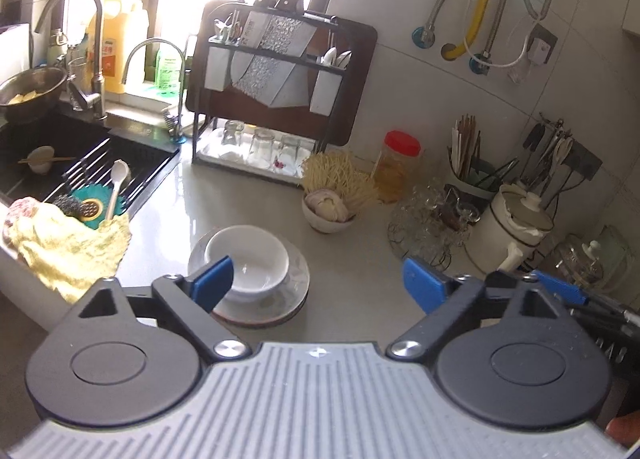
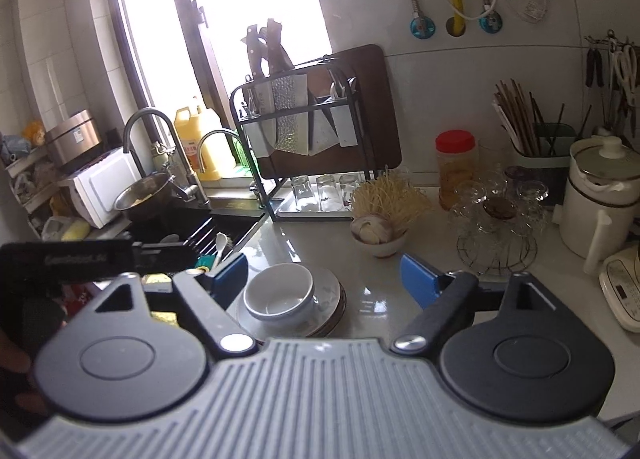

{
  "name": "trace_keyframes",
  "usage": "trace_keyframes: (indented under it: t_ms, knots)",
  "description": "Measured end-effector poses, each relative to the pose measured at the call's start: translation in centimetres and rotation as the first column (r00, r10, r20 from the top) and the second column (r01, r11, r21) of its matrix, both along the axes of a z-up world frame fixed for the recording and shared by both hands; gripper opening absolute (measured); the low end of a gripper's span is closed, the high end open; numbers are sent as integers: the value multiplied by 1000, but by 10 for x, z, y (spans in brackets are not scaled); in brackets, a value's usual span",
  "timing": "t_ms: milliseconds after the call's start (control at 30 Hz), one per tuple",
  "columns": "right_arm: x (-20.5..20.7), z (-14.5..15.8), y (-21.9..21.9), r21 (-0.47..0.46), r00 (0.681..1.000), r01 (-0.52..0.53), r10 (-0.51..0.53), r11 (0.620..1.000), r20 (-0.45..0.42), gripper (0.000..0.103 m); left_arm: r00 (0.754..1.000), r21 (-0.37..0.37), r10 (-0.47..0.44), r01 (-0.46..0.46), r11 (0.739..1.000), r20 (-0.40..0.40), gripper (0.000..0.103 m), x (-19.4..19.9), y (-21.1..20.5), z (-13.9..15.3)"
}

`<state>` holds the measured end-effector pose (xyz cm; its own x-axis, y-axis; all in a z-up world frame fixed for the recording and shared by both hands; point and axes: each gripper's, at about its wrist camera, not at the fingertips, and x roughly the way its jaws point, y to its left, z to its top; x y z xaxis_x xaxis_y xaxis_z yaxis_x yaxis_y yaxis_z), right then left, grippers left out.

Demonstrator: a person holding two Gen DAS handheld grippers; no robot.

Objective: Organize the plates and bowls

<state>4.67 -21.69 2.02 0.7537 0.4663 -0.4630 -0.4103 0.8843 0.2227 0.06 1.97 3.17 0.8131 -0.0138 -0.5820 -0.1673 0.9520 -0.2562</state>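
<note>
I hold one tool in each hand, and both point down at the gray counter [image 1: 360, 251]. My left gripper [image 1: 320, 285] is wide, with nothing between its blue pads. My right gripper [image 2: 324, 279] is wide too, and it holds nothing.

The white bowl [image 1: 250, 263] sits right side up on a stack of plates [image 1: 294, 291] near the front edge of the counter. From the left tool, one blue pad covers a bit of the bowl's rim (I cannot tell if it touches). From the right tool, the bowl [image 2: 280, 291] and the plates [image 2: 328, 299] sit just past the left pad.

The black sink [image 1: 80, 155] is to the left, with a yellow cloth [image 1: 72, 247] hanging over its edge. A small bowl of garlic [image 1: 330, 209] sits behind the plates.
</note>
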Motion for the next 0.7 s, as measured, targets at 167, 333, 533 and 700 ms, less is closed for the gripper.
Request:
trace_keyframes:
  t_ms: [167,333,533,700]
  knots:
    - [-4,-1,-9,-12,1000,17,-17,1000,7,103,999,44,35,-34,998,-19,99,-16,-8,-3]
    - [-8,-4,-12,-19,1000,9,-9,1000,2,103,998,80,64,-62,995,-19,100,-26,-10,-4]
    - [-17,-9,-9,-21,1000,-3,2,1000,-20,103,996,94,76,-73,993,-35,100,-30,-12,-5]
    - [-25,-9,-10,-20,999,-20,20,1000,-28,103,995,112,86,-81,990,-46,100,-35,-16,-7]
